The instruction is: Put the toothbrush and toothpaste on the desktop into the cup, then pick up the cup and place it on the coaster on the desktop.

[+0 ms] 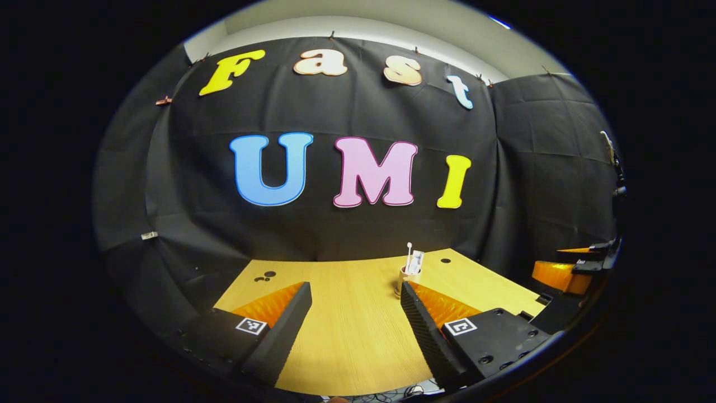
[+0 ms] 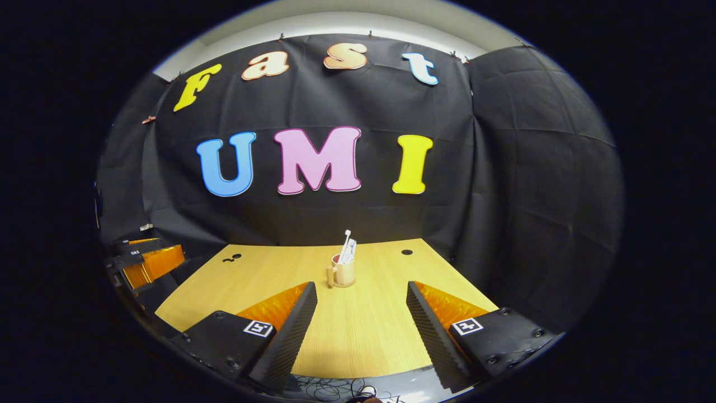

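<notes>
Two claws, left claw [image 1: 355, 305] and right claw [image 2: 361, 305], both spread, empty, near desk [image 2: 358, 347] edge. Toothbrush [image 2: 345, 240] and toothpaste [image 2: 350, 252] upright in cup [image 2: 343, 273], mid-desk. Coaster beneath cup: cannot tell. Next, probably: grasp cup, seek coaster.

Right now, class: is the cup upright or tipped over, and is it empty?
Upright and not empty. The cup stands on its base on the table, with the toothbrush and toothpaste sticking up out of it.
</notes>
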`<action>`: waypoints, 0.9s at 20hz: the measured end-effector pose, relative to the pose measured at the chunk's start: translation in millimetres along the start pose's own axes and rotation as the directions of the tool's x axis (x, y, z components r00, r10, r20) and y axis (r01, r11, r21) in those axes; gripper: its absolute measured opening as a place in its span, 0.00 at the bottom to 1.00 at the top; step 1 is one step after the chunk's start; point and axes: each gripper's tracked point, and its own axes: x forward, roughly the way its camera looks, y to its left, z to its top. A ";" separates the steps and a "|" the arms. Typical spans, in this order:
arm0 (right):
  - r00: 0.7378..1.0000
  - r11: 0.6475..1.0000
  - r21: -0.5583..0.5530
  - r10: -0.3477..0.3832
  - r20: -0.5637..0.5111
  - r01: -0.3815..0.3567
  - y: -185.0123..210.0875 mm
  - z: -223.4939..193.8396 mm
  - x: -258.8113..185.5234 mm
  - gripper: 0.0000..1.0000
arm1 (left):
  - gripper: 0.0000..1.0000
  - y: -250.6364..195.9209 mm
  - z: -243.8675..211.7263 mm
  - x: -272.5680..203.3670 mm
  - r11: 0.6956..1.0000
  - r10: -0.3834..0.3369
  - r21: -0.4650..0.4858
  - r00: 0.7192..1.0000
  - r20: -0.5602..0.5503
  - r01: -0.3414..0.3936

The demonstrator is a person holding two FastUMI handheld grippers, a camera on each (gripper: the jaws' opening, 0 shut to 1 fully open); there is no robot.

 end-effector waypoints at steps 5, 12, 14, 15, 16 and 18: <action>0.999 0.999 0.006 -0.053 -0.001 0.053 -17.4 3.2 -4.2 0.99 | 0.99 -14.0 -10.0 10.4 0.999 -0.035 -0.022 0.999 -0.013 0.035; 1.000 1.000 -0.011 -0.013 -0.011 0.013 1.1 3.4 5.7 0.99 | 0.99 -1.6 -8.6 9.6 0.999 -0.003 -0.042 1.000 0.000 0.003; 1.000 1.000 -0.007 0.006 -0.014 -0.006 7.7 3.3 9.2 0.99 | 0.99 6.4 -3.1 8.3 0.998 0.024 -0.051 1.000 0.018 -0.023; 1.000 1.000 -0.006 0.013 -0.014 -0.013 9.7 4.0 11.4 0.99 | 0.99 10.9 -1.5 7.3 0.998 0.038 -0.054 0.999 0.024 -0.037; 1.000 1.000 -0.004 0.020 -0.012 -0.020 10.9 4.2 13.1 0.99 | 0.99 15.0 -1.2 5.2 0.997 0.050 -0.058 0.998 0.025 -0.048; 0.999 0.999 0.004 0.033 -0.010 -0.033 15.3 5.4 17.1 0.99 | 0.99 18.2 -6.6 1.0 0.996 0.067 -0.064 0.998 0.015 -0.066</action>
